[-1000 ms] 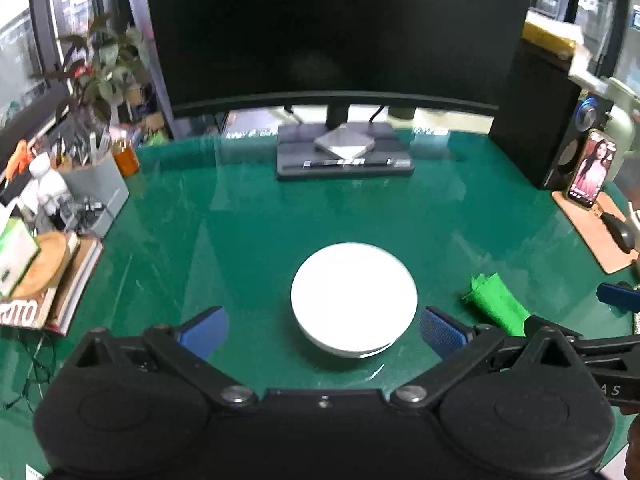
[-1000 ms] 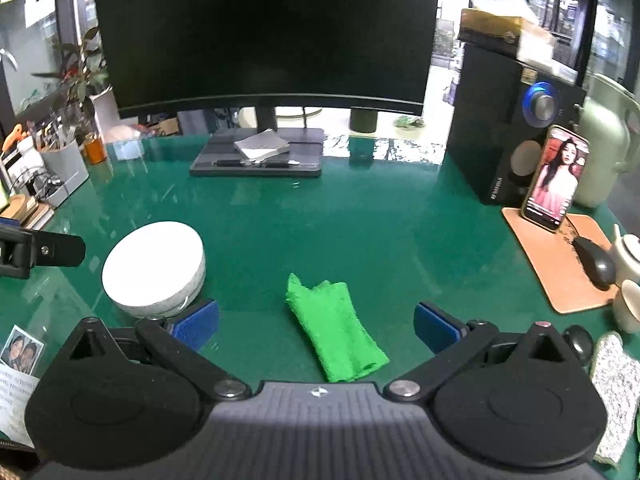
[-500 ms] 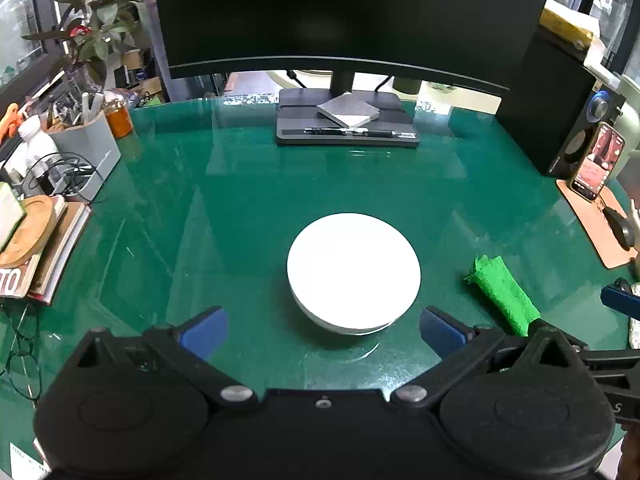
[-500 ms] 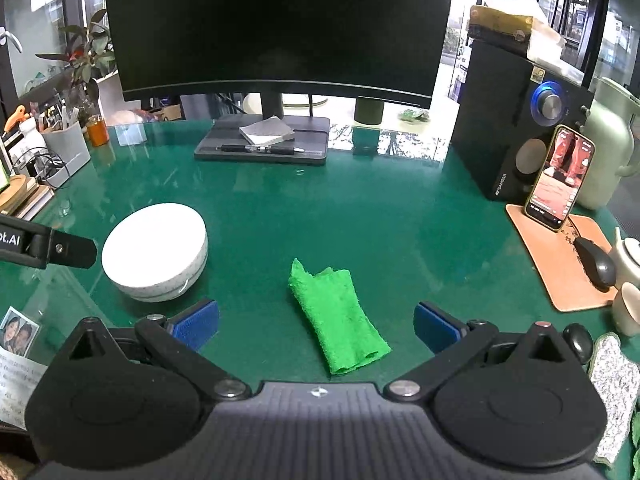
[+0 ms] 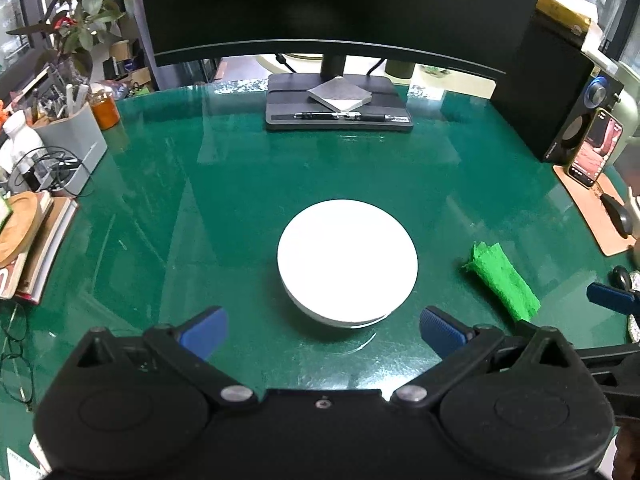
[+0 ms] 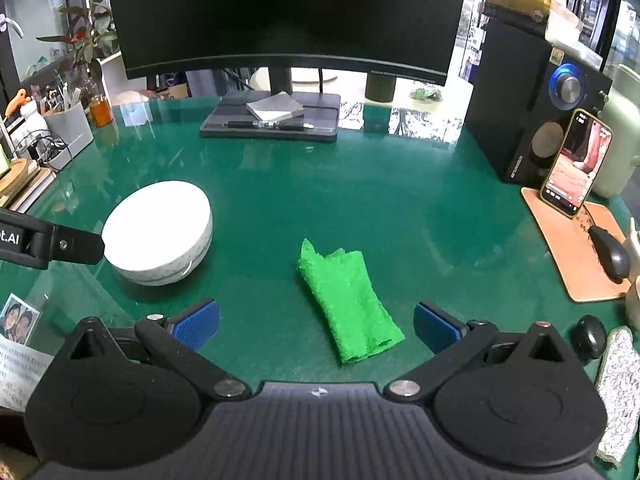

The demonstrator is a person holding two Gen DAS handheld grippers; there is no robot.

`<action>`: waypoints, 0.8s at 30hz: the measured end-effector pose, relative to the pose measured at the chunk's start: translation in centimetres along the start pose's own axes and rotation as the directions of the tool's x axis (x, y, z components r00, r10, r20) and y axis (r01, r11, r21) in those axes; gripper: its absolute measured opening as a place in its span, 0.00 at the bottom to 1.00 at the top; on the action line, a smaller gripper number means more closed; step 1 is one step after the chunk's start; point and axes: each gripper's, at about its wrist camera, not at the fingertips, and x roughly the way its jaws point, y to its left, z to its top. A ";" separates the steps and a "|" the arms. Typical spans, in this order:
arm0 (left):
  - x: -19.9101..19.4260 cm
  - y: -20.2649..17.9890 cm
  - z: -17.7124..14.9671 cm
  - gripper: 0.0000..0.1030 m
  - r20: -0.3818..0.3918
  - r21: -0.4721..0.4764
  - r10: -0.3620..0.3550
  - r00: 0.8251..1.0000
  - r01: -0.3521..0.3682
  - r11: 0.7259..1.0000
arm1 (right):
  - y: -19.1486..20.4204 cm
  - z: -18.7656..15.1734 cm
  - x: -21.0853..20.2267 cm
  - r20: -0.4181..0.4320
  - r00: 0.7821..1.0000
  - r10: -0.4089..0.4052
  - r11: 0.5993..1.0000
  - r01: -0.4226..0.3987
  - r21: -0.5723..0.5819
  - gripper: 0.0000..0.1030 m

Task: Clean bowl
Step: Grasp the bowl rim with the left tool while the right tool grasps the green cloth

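A white bowl (image 5: 347, 261) with a faint dotted outside (image 6: 160, 236) stands upright on the green glass desk (image 5: 240, 184). My left gripper (image 5: 322, 334) is open just in front of the bowl, blue pads wider apart than the bowl. One of its fingers (image 6: 52, 242) reaches in at the bowl's left in the right wrist view. A folded green cloth (image 6: 348, 304) lies right of the bowl (image 5: 502, 280). My right gripper (image 6: 316, 328) is open, and the cloth's near end lies between its pads without touching them.
A monitor on a dark base (image 5: 338, 110) stands at the back. A speaker (image 6: 532, 120), a phone (image 6: 576, 164) and a mouse (image 6: 610, 256) on a brown pad sit right. A grey organiser (image 5: 68, 140), books and glasses line the left edge. A photo (image 6: 18, 318) lies near left.
Both views have lifted and look down more steeply on the desk. The bowl and the cloth lie where they were. Both grippers stay open with nothing held.
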 end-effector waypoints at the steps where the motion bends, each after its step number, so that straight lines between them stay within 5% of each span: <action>1: 0.4 0.3 0.1 1.00 0.020 -0.009 0.018 1.000 -0.018 1.000 | -0.2 0.0 0.1 0.001 1.000 -0.009 1.000 0.009 0.012 1.00; 5: 2.5 1.7 0.3 0.99 0.000 -0.036 0.100 0.995 -0.100 0.994 | -2.3 -0.2 0.9 0.008 0.997 -0.071 0.992 0.070 0.103 1.00; 9: 4.5 2.4 0.5 0.99 -0.039 -0.048 0.094 0.995 -0.096 0.994 | -4.3 -0.6 1.9 0.027 0.995 -0.095 0.983 0.089 0.160 0.96; 14: 6.0 3.0 0.8 0.99 -0.065 -0.078 0.083 0.994 -0.088 0.993 | -4.6 -0.4 4.3 -0.024 0.999 -0.045 0.992 0.047 0.116 0.63; 19: 7.5 3.4 1.3 0.96 -0.097 -0.082 0.098 0.990 -0.106 0.991 | -3.4 0.1 6.0 -0.034 0.999 -0.015 0.998 0.017 0.052 0.63; 24: 8.8 3.4 1.7 0.91 -0.110 -0.083 0.040 0.993 -0.050 0.995 | -2.5 0.6 7.0 -0.031 0.999 0.010 1.000 -0.010 0.001 0.63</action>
